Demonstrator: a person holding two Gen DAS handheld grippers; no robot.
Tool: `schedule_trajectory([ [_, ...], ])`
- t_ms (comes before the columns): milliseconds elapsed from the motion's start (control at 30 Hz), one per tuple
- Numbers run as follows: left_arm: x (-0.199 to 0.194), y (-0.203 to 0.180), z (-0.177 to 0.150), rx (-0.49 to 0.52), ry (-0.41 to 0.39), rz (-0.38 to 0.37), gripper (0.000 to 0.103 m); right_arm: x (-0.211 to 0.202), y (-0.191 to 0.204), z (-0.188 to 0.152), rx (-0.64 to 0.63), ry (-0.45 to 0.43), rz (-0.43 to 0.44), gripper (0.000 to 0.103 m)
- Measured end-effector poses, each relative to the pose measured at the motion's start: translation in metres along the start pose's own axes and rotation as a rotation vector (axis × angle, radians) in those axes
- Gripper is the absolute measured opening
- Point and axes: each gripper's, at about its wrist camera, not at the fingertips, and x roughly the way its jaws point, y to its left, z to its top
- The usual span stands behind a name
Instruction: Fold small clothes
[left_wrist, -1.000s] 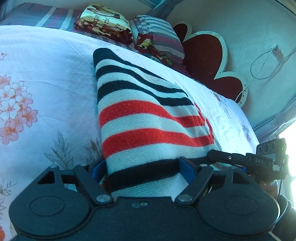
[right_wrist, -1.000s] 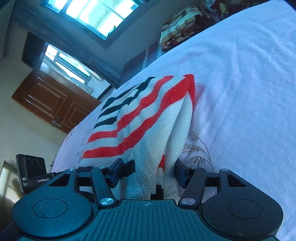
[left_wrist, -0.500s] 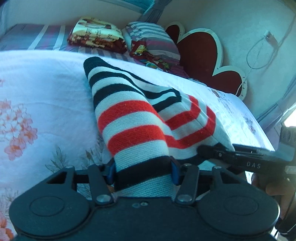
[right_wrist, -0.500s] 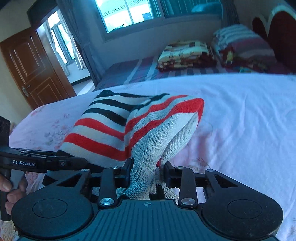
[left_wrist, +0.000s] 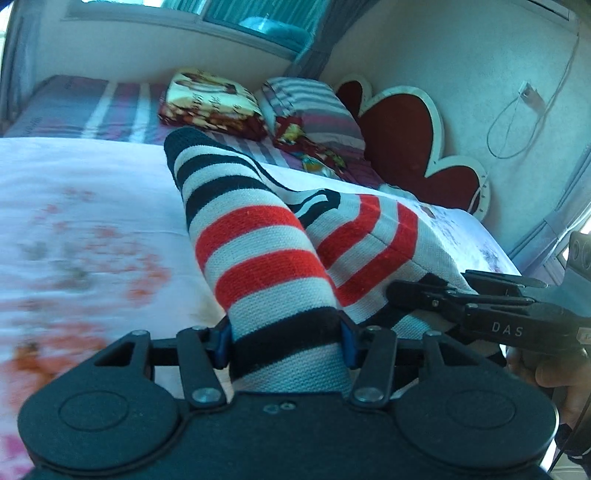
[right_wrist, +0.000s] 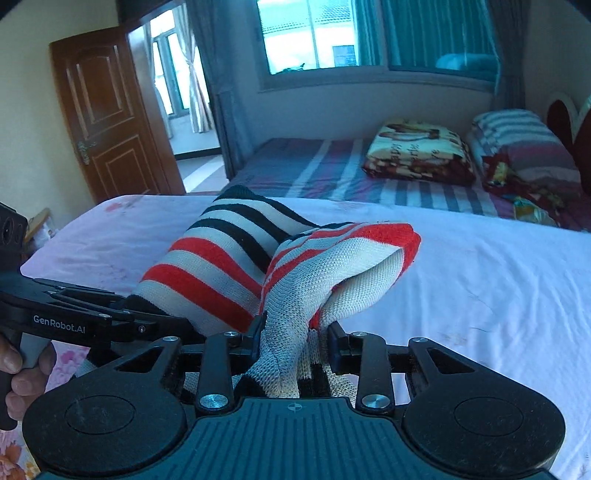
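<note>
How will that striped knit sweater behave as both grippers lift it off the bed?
Likely floppy: the striped sweater sags between the left gripper and right gripper. Probably light, since pinched edges hold it. The coarse knit should resist slipping.

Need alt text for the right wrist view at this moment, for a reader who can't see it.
The right gripper pinches a bunched edge of a red, black and white striped sweater, lifting it off a white floral bedsheet. The left gripper holds the sweater's other side. Behind are a striped mattress, folded blankets, a window and a wooden door.
</note>
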Motion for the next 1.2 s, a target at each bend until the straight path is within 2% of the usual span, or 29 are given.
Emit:
schedule_trajectory([
  [333,-0.068,0.066,-0.012,0.000,-0.028,0.121,0.051,0.059,0.114,0.001,-0.054,-0.016,0.105,0.033],
  [533,-0.084,0.118,-0.018,-0.023,-0.008,0.140,0.051,0.103,0.165,-0.011,-0.004,-0.018,0.113,0.033],
  [633,-0.086,0.137,-0.028,-0.040,0.014,0.153,0.052,0.125,0.170,-0.016,0.015,0.017,0.127,0.033],
  [700,-0.082,0.150,-0.036,-0.077,0.028,0.161,0.058,0.135,0.164,-0.023,0.031,0.043,0.098,0.034],
  [767,-0.081,0.158,-0.045,-0.109,0.005,0.164,0.082,0.148,0.148,-0.030,0.081,0.102,0.074,0.036],
  [800,-0.079,0.158,-0.048,-0.107,-0.002,0.181,0.086,0.151,0.140,-0.033,0.112,0.108,0.083,0.039],
  [867,-0.080,0.158,-0.054,-0.114,-0.026,0.192,0.087,0.154,0.131,-0.033,0.149,0.117,0.102,0.044],
  [900,-0.082,0.156,-0.054,-0.117,-0.031,0.200,0.087,0.156,0.129,-0.030,0.162,0.127,0.094,0.052],
  [933,-0.086,0.155,-0.056,-0.115,-0.038,0.211,0.087,0.153,0.128,-0.026,0.174,0.127,0.077,0.054],
  [1033,-0.115,0.151,-0.062,-0.094,-0.100,0.258,0.083,0.120,0.120,-0.015,0.169,0.020,-0.003,0.054],
  [1100,-0.135,0.146,-0.058,-0.075,-0.172,0.295,0.081,0.102,0.127,-0.010,0.109,-0.044,-0.007,0.053],
  [1133,-0.141,0.144,-0.054,-0.065,-0.200,0.298,0.074,0.099,0.132,-0.006,0.068,-0.068,-0.007,0.043],
  [1167,-0.143,0.140,-0.049,-0.050,-0.216,0.293,0.045,0.100,0.138,-0.003,0.024,-0.077,-0.010,0.037],
  [1200,-0.140,0.136,-0.041,-0.030,-0.203,0.286,0.037,0.102,0.149,-0.001,-0.013,-0.068,-0.011,0.030],
])
